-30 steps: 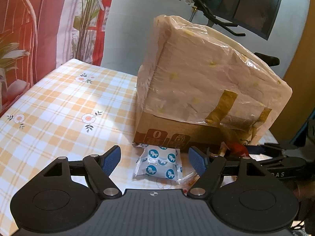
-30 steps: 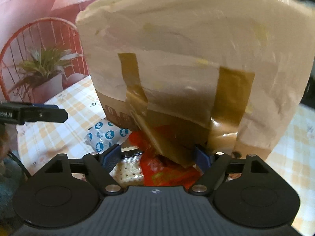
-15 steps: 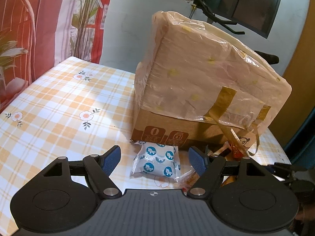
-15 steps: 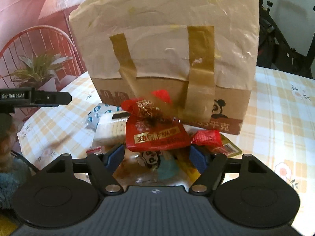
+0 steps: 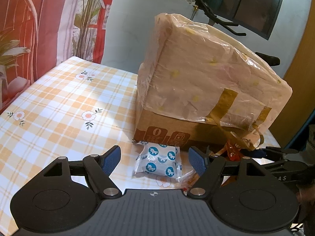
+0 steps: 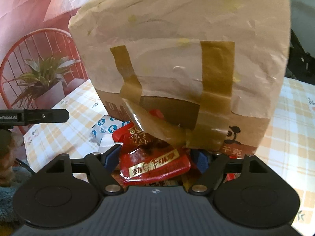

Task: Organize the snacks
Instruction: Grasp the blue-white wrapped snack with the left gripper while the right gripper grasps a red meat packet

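Note:
A cardboard box (image 5: 202, 90) wrapped in plastic film and brown tape stands on the checked tablecloth (image 5: 59, 106). A white snack packet with blue dots (image 5: 159, 162) lies at the box's front corner, between the open fingers of my left gripper (image 5: 154, 160). In the right wrist view the box (image 6: 177, 59) fills the frame. A red snack packet with gold lettering (image 6: 155, 163) lies in front of it, between the open fingers of my right gripper (image 6: 157, 157). The blue-dotted packet also shows there (image 6: 104, 127), left of the red one.
More wrappers lie under and around the red packet. An orange-red wrapper (image 5: 232, 153) shows by the box's taped end. My other gripper's finger (image 6: 39, 116) reaches in from the left. A red wire chair with a plant (image 6: 39, 74) stands beyond the table.
My right gripper drew back from the box, then moved in again low over the red packet. My left gripper has stayed around the blue-dotted packet with only a slight shift.

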